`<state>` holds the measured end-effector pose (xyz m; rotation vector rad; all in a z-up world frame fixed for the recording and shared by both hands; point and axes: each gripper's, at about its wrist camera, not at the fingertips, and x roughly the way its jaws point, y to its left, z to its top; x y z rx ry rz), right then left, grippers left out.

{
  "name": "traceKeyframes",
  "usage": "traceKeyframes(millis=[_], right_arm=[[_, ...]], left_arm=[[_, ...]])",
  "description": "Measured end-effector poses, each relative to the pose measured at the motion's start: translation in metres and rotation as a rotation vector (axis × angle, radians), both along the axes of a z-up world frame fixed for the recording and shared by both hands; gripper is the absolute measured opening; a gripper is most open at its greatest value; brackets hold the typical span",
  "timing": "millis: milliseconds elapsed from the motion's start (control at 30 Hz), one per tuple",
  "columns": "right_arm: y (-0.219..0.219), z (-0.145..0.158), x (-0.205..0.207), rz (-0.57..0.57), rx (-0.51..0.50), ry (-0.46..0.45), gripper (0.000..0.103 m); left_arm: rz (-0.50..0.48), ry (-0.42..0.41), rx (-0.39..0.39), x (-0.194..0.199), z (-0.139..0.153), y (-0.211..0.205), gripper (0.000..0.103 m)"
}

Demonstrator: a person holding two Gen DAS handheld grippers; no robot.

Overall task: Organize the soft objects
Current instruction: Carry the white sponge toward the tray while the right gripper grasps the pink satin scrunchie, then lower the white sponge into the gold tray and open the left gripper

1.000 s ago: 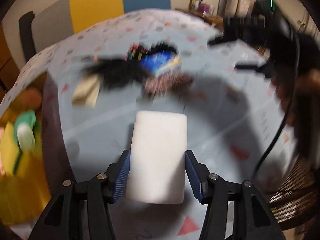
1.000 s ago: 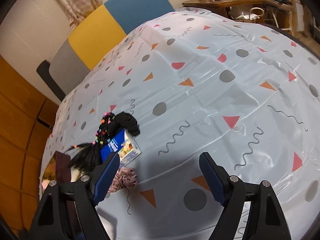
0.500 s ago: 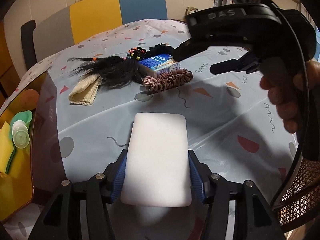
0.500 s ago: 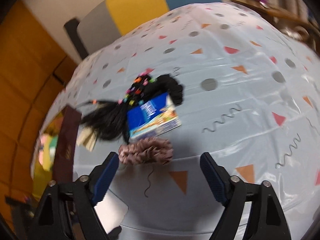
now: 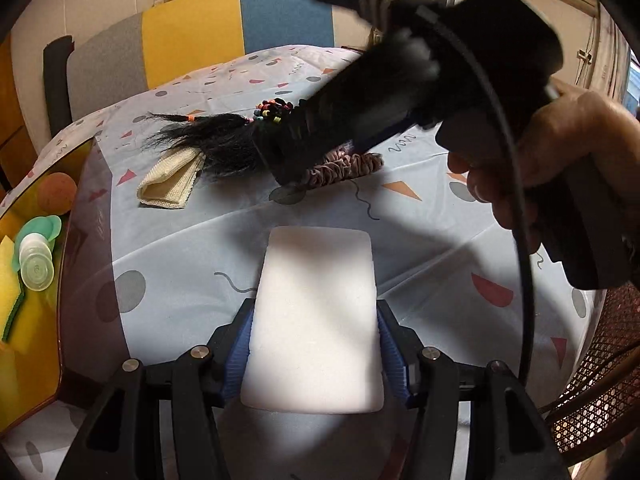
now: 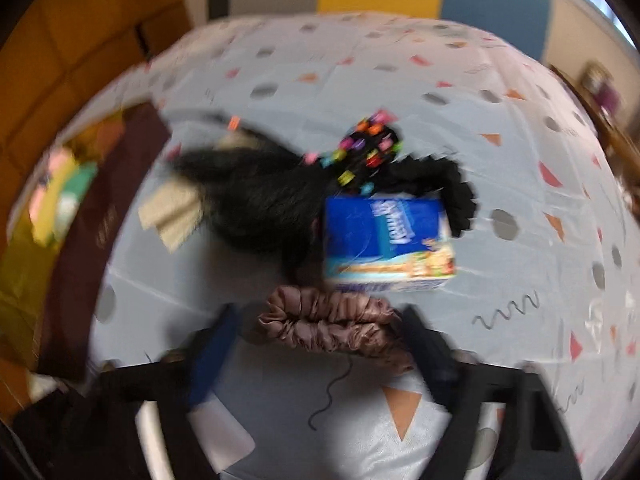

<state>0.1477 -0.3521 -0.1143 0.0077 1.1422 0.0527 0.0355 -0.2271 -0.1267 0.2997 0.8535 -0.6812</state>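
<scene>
My left gripper (image 5: 314, 344) is shut on a white foam block (image 5: 316, 312), held just above the patterned tablecloth (image 5: 420, 240). My right gripper (image 6: 320, 340) points down at a brown satin scrunchie (image 6: 332, 324). Its jaws are closing, one on each end of the scrunchie, with a small gap still showing on the left. From the left wrist view the right gripper (image 5: 292, 172) reaches in over that scrunchie (image 5: 348, 164), a hand (image 5: 540, 160) on its handle. Behind lie a black hairpiece (image 6: 256, 196) with coloured beads, a black scrunchie (image 6: 452, 188) and a beige mesh cloth (image 5: 170, 180).
A blue carton (image 6: 384, 240) lies right behind the brown scrunchie. At the table's left edge a yellow tray (image 5: 28, 248) holds a sponge, a small bottle and an orange ball. A wicker chair (image 5: 592, 408) stands at the right.
The right gripper swung left over the table and rolled, coming down around the brown scrunchie with its jaws narrower. The left gripper stayed put with the foam block.
</scene>
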Motion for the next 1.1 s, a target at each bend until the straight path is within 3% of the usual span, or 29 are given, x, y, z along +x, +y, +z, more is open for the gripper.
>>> traceKeyframes(millis=[33, 67, 233, 433, 700, 867, 1100], right_arm=[[0.003, -0.004, -0.001, 0.015, -0.041, 0.018, 0.034], [0.005, -0.003, -0.004, 0.025, -0.065, 0.008, 0.014], [-0.005, 0.001, -0.033, 0.048, -0.046, 0.014, 0.012], [-0.027, -0.006, -0.072, -0.004, 0.011, 0.002, 0.012], [-0.049, -0.012, -0.074, -0.042, 0.086, -0.033, 0.013], [-0.042, -0.014, -0.083, -0.013, 0.058, -0.061, 0.013], [-0.025, -0.016, -0.083, 0.026, -0.037, -0.087, 0.013]], left_arm=[[0.000, 0.002, -0.003, 0.000, 0.000, 0.001, 0.058], [-0.001, 0.003, -0.004, 0.000, 0.000, 0.002, 0.058], [-0.002, 0.005, -0.009, 0.000, 0.000, 0.003, 0.058], [0.003, -0.003, -0.003, -0.002, -0.001, 0.002, 0.058], [-0.001, 0.013, 0.023, 0.002, 0.002, -0.001, 0.056], [0.014, 0.029, 0.034, 0.001, 0.009, -0.001, 0.056], [0.036, -0.022, -0.056, -0.008, 0.053, 0.013, 0.056]])
